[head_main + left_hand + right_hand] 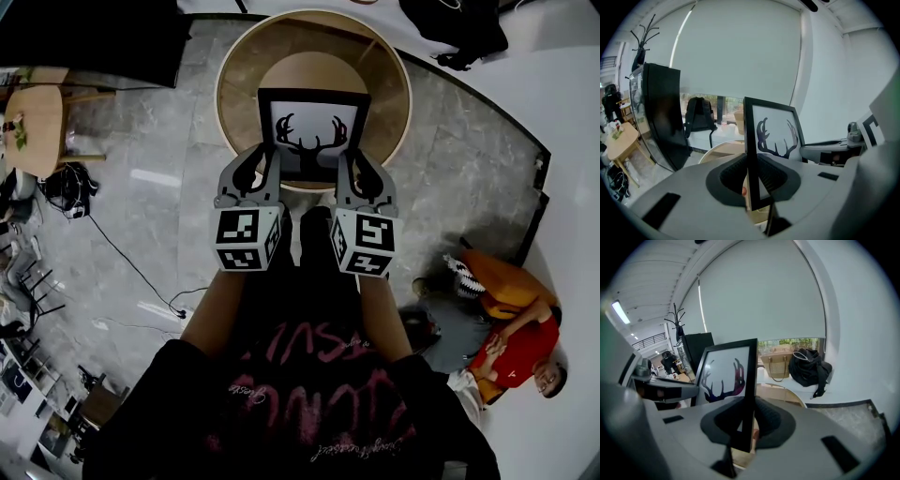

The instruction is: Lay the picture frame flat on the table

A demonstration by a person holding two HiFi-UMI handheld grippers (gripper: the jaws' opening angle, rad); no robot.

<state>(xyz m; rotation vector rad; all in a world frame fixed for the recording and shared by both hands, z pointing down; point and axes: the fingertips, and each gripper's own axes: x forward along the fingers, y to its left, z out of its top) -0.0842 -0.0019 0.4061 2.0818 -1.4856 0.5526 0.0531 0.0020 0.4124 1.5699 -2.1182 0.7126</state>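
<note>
The left gripper (262,162) and right gripper (355,167) are each clamping a side edge of the picture frame (314,129), holding it upright over the round table (234,66), level between them.

A black frame (314,131) with a white print of a dark antlered deer is held upright over the round wooden table (380,66), face turned near, its side edges clamped by the left gripper (265,161) and right gripper (349,165).
</note>
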